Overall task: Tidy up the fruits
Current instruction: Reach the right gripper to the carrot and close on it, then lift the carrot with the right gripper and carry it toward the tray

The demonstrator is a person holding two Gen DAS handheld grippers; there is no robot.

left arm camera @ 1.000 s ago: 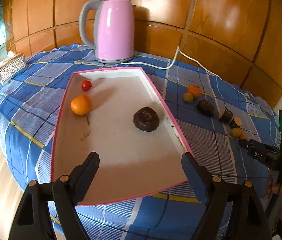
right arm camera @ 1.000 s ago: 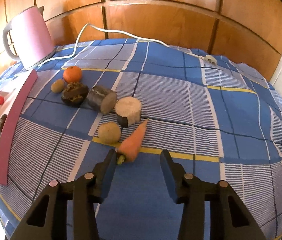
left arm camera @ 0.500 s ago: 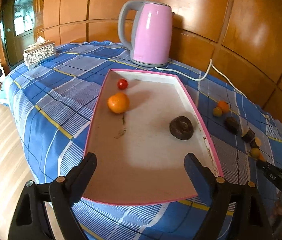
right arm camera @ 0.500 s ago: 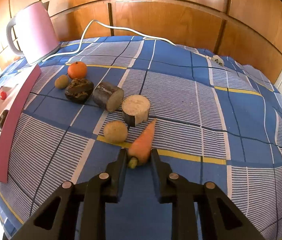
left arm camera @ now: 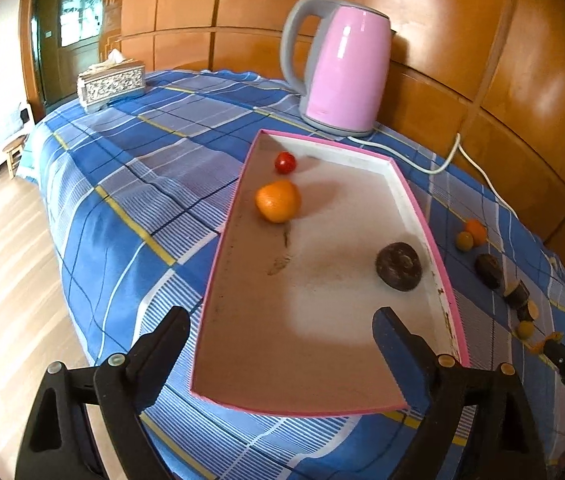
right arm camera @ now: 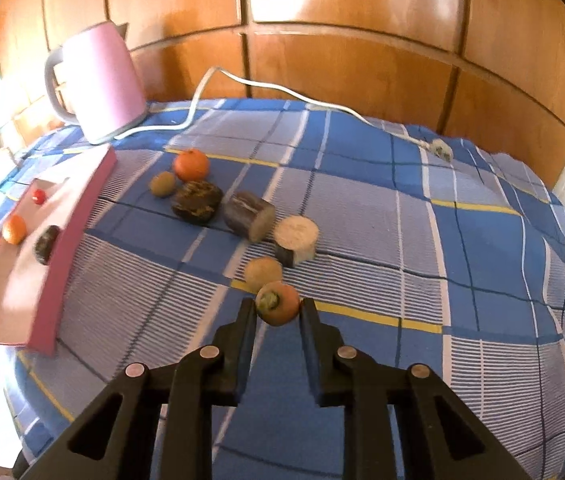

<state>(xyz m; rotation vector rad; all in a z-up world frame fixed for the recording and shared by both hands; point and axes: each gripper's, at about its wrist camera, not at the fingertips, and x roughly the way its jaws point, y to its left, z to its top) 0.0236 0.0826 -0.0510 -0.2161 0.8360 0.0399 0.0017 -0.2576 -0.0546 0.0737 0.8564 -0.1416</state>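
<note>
Hovering over the pink tray's [left arm camera: 422, 216] near edge, the left gripper [left arm camera: 280, 330] has its fingers spread, empty, having just widened — while the right gripper [right arm camera: 276, 312] is clamped on the carrot [right arm camera: 278, 303], lifted off the worktop [right arm camera: 462, 248], presumably for sorting.

We note the tray [left arm camera: 414, 204] in front of the kettle [left arm camera: 346, 68], holding a tomato [left arm camera: 285, 162], an orange [left arm camera: 277, 201] and a dark fruit [left arm camera: 398, 266]. To the tray's right, more produce [right arm camera: 196, 200] lies in a row on the tablecloth [right arm camera: 462, 240]. A tissue box [left arm camera: 111, 85] sits far left.
</note>
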